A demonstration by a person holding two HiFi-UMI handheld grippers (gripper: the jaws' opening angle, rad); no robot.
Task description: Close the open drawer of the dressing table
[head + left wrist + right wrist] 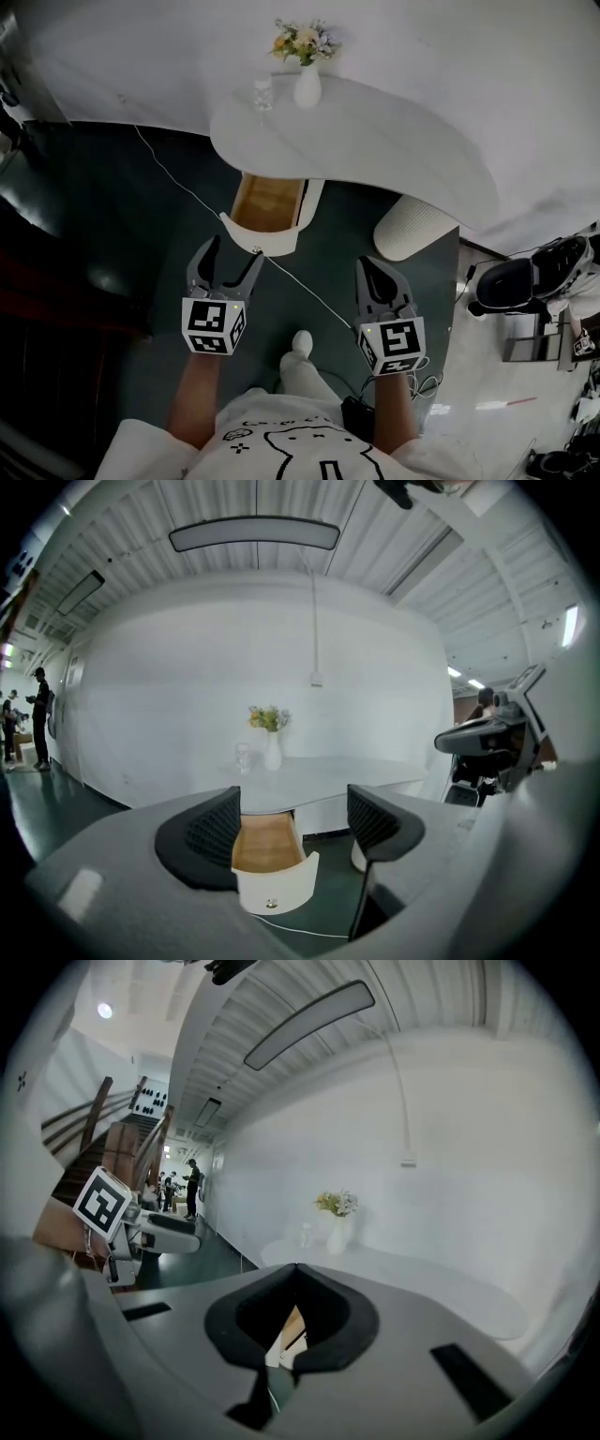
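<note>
One open drawer (267, 203) juts near spread left tongs (234, 250).

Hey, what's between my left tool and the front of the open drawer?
Only dark floor and a thin white cable running under the drawer front, ahead of the open left tool; head and left gripper views show it.

Upper centre of my head view: open wood-lined drawer (266, 206) juts below white curved dressing table (375, 141), above my left gripper (233, 251).
</note>
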